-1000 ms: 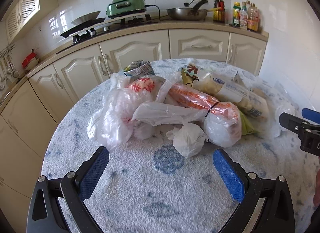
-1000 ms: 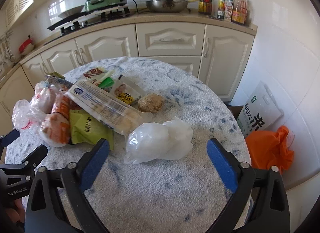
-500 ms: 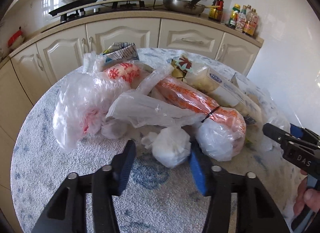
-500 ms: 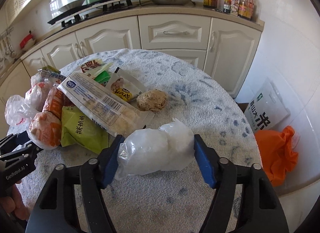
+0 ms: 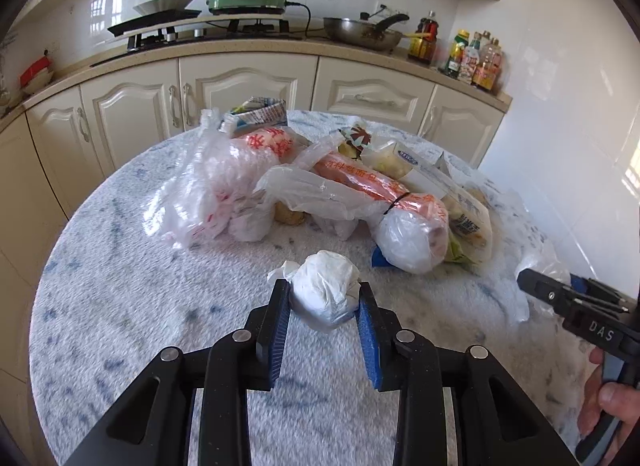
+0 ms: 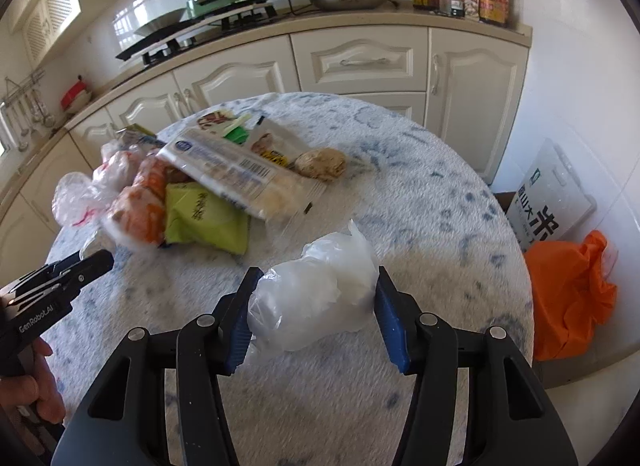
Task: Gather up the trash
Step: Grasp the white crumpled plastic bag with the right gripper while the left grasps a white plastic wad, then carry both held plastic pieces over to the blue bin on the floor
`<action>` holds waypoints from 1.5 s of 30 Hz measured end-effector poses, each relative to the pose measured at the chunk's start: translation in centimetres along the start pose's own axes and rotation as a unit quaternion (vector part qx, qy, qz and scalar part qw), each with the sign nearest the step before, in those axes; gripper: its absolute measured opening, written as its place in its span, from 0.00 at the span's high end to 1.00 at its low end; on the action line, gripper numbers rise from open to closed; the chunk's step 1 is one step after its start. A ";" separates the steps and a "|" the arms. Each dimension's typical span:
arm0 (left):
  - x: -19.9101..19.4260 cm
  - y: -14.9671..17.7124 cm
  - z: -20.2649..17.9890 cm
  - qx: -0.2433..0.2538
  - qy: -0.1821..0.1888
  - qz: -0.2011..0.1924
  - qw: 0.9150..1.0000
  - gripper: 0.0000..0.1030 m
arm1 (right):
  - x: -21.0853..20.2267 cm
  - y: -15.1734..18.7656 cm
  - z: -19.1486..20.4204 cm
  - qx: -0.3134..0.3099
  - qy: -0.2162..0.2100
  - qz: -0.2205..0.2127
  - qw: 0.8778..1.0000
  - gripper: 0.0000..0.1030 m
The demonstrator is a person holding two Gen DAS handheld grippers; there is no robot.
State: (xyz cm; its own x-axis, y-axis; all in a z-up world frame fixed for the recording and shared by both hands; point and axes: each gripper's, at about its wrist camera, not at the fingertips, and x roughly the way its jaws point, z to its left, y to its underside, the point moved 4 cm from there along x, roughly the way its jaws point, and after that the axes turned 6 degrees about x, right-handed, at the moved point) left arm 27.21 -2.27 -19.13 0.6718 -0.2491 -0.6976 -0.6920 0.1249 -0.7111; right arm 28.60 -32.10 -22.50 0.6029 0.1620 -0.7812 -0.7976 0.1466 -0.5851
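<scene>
- Now my left tongs (image 5: 323,308) pinch a small white knotted bag (image 5: 326,293) above the counter (image 5: 120,298)
- my right tongs (image 6: 314,316) clamp a clear crumpled bag (image 6: 320,298)

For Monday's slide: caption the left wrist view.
Left gripper clamps a small knotted white plastic bag before piled trash.

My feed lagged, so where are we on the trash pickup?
Nothing looks binned yet. In hand: the left gripper is shut on a white wad, the right gripper on a clear bag. Left: the wrapper pile on the table.
</scene>
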 end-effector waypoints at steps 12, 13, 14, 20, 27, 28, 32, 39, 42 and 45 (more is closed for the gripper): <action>-7.2 1.3 -5.0 0.020 0.003 -0.057 0.998 0.72 | -4.5 1.1 0.7 -0.007 -0.051 -0.030 0.998 0.58; -7.6 1.3 -5.6 0.025 0.005 -0.060 0.998 0.72 | -4.8 1.0 0.6 -0.009 -0.050 -0.032 0.998 0.58; -7.8 1.4 -6.1 0.028 0.006 -0.060 0.998 0.72 | -4.6 1.0 0.4 -0.013 -0.045 -0.027 0.999 0.58; -8.4 2.6 -7.8 0.039 0.010 -0.048 0.998 0.72 | -2.8 2.4 0.3 -0.031 -0.041 0.012 0.999 0.56; -9.6 2.0 -8.9 0.049 0.012 -0.046 0.998 0.72 | -1.9 3.6 0.6 -0.034 -0.062 0.022 0.997 0.60; -9.7 1.9 -9.1 0.052 0.014 -0.048 0.997 0.72 | -2.3 3.6 0.5 -0.031 -0.066 0.015 0.997 0.60; -10.0 1.4 -10.4 0.061 0.026 -0.054 0.996 0.72 | -4.4 3.0 -0.3 -0.020 -0.074 -0.009 0.997 0.60; -10.7 -0.3 -14.0 0.082 0.054 -0.074 0.992 0.72 | -9.3 1.3 -3.8 0.011 -0.072 -0.063 0.995 0.60; -10.9 -1.2 -16.4 0.095 0.072 -0.083 0.989 0.72 | -11.2 0.6 -5.8 0.025 -0.068 -0.084 0.994 0.60; -10.8 -1.9 -19.1 0.110 0.095 -0.089 0.985 0.72 | -13.2 0.1 -8.4 0.041 -0.054 -0.106 0.992 0.60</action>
State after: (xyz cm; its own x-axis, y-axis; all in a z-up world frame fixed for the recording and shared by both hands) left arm 16.27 -18.18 -8.54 0.7009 -0.4581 -0.5466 -0.4801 0.2637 -0.8367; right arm 20.41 -42.42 -14.13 0.7587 0.2224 -0.6123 -0.6514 0.2674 -0.7100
